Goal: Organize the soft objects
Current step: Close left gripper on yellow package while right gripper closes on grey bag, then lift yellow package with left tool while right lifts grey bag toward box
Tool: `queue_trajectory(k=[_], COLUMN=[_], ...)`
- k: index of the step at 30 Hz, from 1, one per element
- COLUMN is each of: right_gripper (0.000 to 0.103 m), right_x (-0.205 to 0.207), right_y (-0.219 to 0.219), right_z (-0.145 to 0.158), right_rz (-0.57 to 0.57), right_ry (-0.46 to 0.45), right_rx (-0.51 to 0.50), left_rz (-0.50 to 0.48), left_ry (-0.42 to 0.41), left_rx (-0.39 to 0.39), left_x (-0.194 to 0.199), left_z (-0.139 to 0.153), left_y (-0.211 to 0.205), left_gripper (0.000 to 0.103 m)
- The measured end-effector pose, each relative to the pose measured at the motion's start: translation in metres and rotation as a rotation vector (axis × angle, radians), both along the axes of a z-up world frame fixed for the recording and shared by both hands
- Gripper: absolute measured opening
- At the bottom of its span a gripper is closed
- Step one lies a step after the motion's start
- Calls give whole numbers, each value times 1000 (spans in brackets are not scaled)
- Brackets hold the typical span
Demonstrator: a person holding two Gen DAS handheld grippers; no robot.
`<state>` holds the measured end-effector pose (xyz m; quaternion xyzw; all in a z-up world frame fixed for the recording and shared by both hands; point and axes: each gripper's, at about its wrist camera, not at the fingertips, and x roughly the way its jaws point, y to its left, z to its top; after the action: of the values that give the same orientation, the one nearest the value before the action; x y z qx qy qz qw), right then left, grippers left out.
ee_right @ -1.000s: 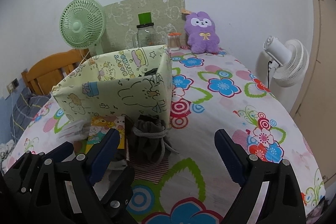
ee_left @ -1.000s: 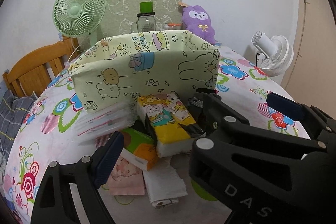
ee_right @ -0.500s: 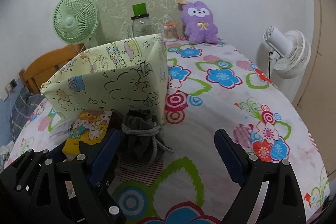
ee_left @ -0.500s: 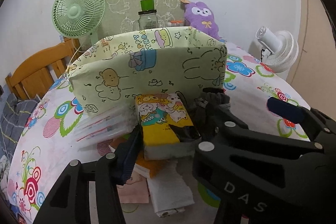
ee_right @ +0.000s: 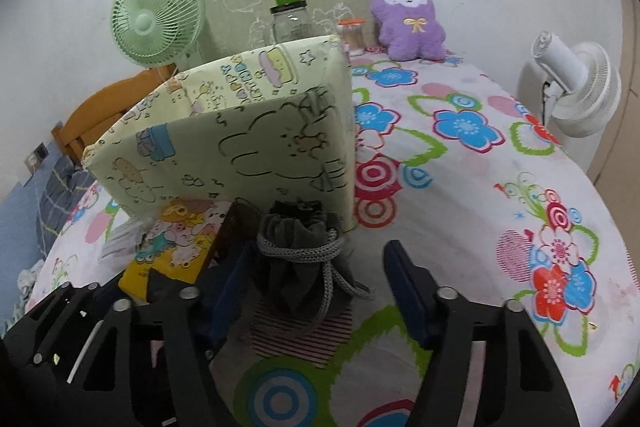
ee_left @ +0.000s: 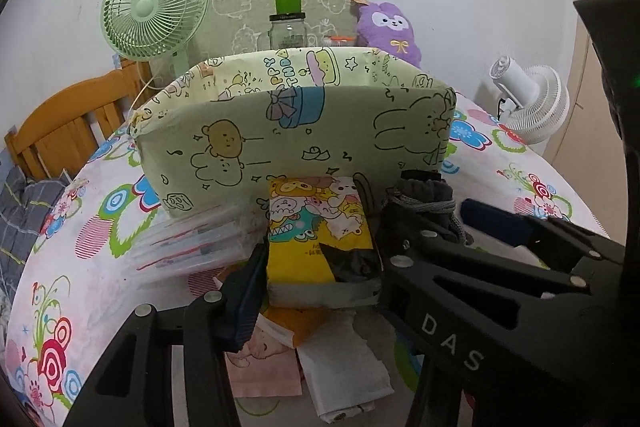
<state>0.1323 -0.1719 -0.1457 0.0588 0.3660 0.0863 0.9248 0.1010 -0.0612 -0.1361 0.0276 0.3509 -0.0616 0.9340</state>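
My left gripper (ee_left: 320, 267) is shut on a yellow cartoon tissue pack (ee_left: 320, 239) and holds it above the pile, just in front of the pale green cartoon fabric box (ee_left: 288, 131). The pack also shows in the right wrist view (ee_right: 172, 247). My right gripper (ee_right: 316, 291) is open around a grey drawstring pouch (ee_right: 300, 255) that stands by the box's (ee_right: 240, 139) near right corner. The pouch also shows in the left wrist view (ee_left: 428, 195). Below the pack lie an orange tissue pack (ee_left: 288, 319), a pink cloth (ee_left: 264, 375) and a white folded cloth (ee_left: 344, 379).
A clear packet stack (ee_left: 192, 243) lies left of the pile. At the back stand a green fan (ee_left: 154, 7), a glass jar (ee_left: 288, 27) and a purple plush (ee_right: 408, 19). A white fan (ee_right: 576, 87) is off the table's right edge. A wooden chair (ee_left: 60, 127) is at left.
My left gripper closed on the yellow tissue pack and lifted it off the pile toward the box. My right gripper moved in around the grey pouch.
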Motion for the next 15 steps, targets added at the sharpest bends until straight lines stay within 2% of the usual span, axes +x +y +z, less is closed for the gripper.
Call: queue_trajectory(k=[2,6,15], right_gripper=[50,45,43], right_x=[-1,-6,-16], right_y=[3,8,9], right_z=[1,5,15], right_rz=[19,34,25], right_ry=[-4,-17,-35], right_rx=[1,-21,-30], left_rz=[1,0,-5], left_ry=[1,-3,-6], left_rx=[3,2,-31], left_x=[0,-1,-9], left_z=[-1,0,7], left_y=[0,0,2], left_gripper=[55,54,53])
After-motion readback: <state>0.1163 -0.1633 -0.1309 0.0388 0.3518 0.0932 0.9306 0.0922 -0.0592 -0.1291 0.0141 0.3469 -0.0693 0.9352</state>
